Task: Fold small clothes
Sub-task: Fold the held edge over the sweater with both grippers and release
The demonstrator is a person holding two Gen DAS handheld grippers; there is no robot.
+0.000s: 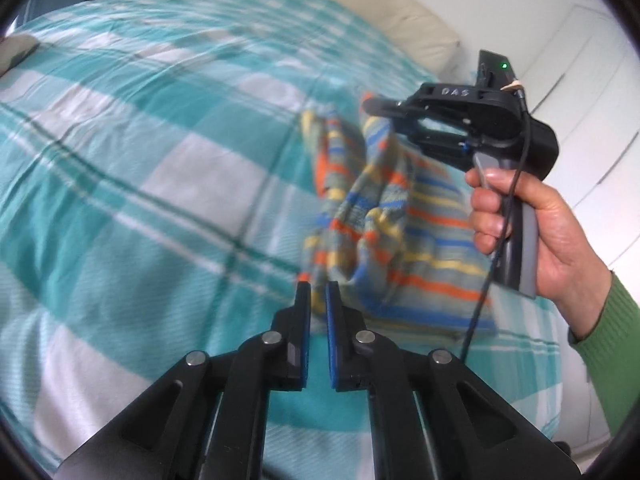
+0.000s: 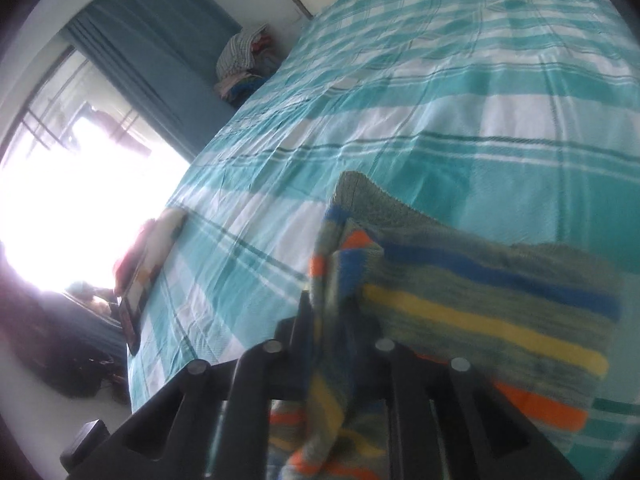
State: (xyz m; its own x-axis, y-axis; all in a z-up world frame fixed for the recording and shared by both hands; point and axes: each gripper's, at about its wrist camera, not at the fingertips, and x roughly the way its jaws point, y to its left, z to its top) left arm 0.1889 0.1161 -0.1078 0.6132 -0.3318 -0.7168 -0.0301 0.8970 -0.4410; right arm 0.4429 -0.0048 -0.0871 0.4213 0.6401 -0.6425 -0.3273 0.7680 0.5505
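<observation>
The striped knitted garment (image 1: pixel 384 216) is held up over the turquoise checked bedspread (image 1: pixel 140 160), one edge clamped between the fingers of the right gripper (image 1: pixel 374 106). The left gripper (image 1: pixel 318 292) is seen with its jaws slightly apart, nothing between them, just beside the garment's lower edge. A pile of clothes (image 2: pixel 244 64) lies beyond the bed by the teal curtain (image 2: pixel 160 48).

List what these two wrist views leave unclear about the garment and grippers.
- Left wrist view: the striped garment is motion-blurred, so its type and folds are unreadable.
- Right wrist view: cloth covers the right gripper fingertips.
- Left wrist view: whether the left gripper touches the garment's edge is unclear.
</observation>
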